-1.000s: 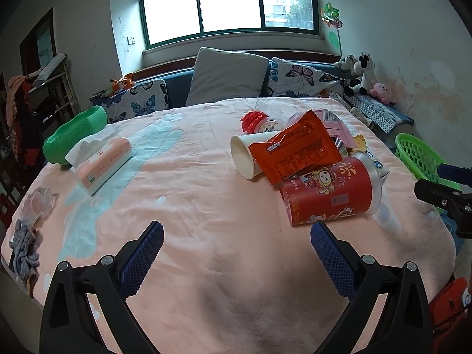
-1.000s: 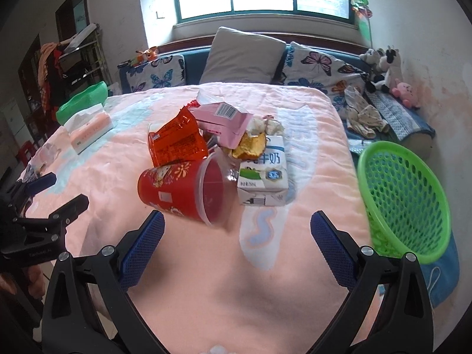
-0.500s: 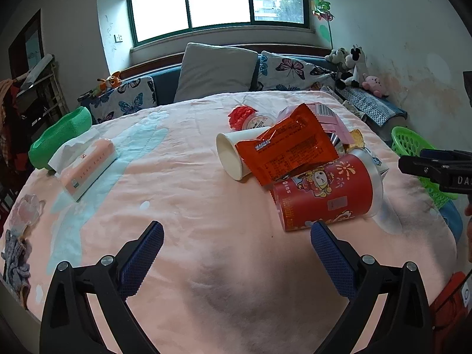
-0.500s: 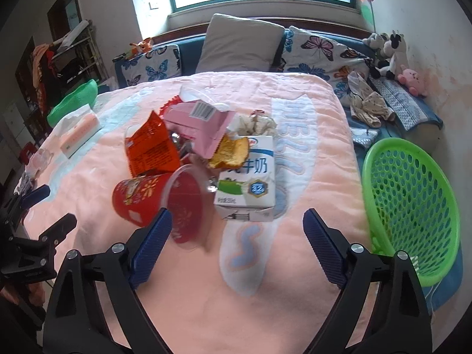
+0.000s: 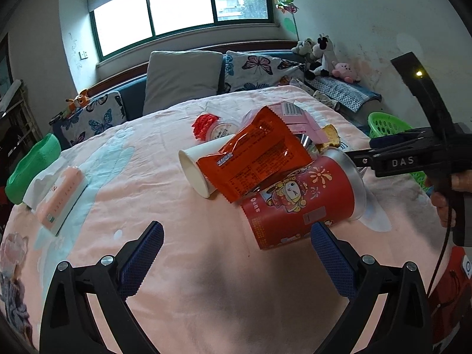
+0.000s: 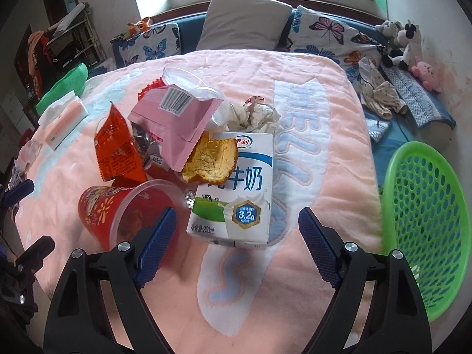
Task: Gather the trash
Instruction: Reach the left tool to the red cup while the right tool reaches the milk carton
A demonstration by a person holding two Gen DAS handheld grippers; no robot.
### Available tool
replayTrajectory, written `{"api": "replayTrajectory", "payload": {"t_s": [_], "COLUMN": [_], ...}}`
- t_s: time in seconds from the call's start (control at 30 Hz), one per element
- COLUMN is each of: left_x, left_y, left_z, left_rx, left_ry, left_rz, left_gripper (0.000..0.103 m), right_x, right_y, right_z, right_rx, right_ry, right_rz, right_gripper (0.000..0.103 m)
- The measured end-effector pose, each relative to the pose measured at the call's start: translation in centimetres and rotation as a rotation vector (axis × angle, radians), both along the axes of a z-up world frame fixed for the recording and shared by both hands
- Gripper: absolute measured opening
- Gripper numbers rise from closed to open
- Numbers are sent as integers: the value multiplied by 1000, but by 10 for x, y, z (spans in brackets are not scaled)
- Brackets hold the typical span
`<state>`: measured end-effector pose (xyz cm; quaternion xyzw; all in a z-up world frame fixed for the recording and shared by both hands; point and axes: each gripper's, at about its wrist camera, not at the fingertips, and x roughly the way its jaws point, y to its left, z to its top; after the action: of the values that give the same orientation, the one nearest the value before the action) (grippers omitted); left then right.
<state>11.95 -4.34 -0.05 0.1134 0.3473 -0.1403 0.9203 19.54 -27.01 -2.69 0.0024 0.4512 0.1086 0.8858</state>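
A heap of trash lies on the pink blanket: a red noodle cup (image 5: 298,203) on its side, an orange snack bag (image 5: 256,159), a white paper cup (image 5: 197,168), a pink wrapper (image 6: 177,118), a piece of bread (image 6: 211,162), a white milk carton (image 6: 236,194) and crumpled tissue (image 6: 250,115). My right gripper (image 6: 236,244) is open, its fingers on either side of the carton's near end. My left gripper (image 5: 236,258) is open and empty, just short of the red cup (image 6: 118,212). The green mesh basket (image 6: 424,218) stands to the right of the bed.
A tissue pack (image 5: 59,197) and a green bowl (image 5: 32,162) lie at the bed's left edge. Pillows (image 5: 183,79) and plush toys (image 5: 324,56) line the far side under the window. A shelf (image 6: 67,44) stands at the left.
Both grippers have moved forward toward the heap. The right gripper has come up to the milk carton; the left has closed in on the red cup. Both stay open.
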Motion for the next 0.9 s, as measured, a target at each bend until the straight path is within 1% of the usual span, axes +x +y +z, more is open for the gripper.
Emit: {"api": "replayTrajectory", "payload": {"t_s": [0.13,0.23,0.33,0.47,0.53,0.6,0.73,0.9], "left_x": [10,14,17,20,22,24,32,41], "left_y": [-7,-13,-22,-32,-37,-41,-48,-50], "left_z": [0,0,-1,-4,-5,-7,-13,-14], "left_rx": [2,9,33,43,47,53,69,68], "left_ry": [3,5,-2,3,7,11,26,35], "left_rz": [-69,-126,-188,-271,-308,-337,-386,-420], "left_gripper": [97,97,97,97,97,97,97,97], "right_x": [13,22,27,31,30,30,30,33], "right_y": [0,-2,-2,-5,-6,-7,-9,0], "right_z": [-8,-10,-11,-13,-12,-13,-13,-15], "right_rx": [11,47,73,91,84,85,84,41], "right_ry": [26,44,62,80,78,87,89,88], "right_rz": [1,-3,-5,-3,-1,5,8,20], "right_gripper": [84,84,84,84,83,75,75,75]}}
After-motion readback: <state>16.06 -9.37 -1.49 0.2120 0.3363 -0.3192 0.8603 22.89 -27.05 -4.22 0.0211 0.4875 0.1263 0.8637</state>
